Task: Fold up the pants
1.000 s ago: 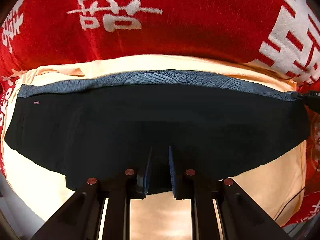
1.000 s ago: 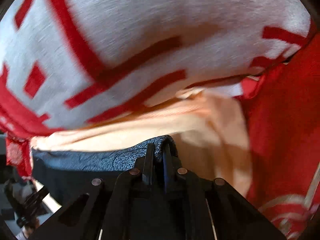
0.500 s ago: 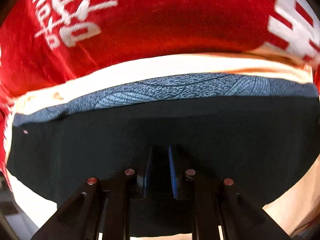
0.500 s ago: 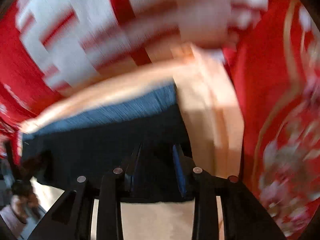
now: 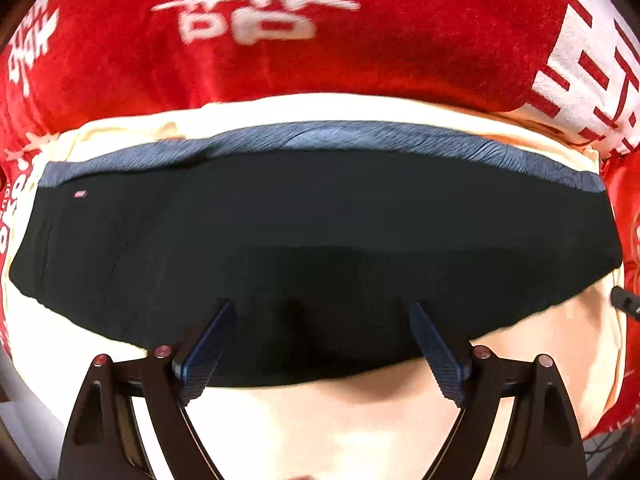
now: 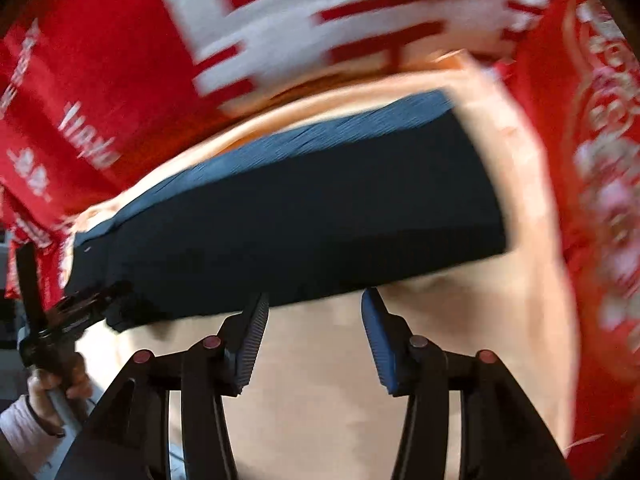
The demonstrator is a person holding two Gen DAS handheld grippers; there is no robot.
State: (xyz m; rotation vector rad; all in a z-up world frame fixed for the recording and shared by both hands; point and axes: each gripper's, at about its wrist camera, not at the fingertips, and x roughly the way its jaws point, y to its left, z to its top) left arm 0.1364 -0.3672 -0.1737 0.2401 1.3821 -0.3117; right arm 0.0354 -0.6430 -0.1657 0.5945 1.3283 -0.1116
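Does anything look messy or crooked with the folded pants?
Nothing stands out. The dark pants lie flat on the cream cloth, with the blue-grey waistband showing evenly along the far edge. The right view is blurred, so small wrinkles cannot be judged there.

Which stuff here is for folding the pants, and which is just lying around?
For the job:
- dark pants, folded, with a blue-grey waistband
- left gripper, jaws just opened, nothing gripped
- right gripper, jaws just opened, nothing between them

Just lying about:
- peach cloth under the pants
- red blanket with white lettering
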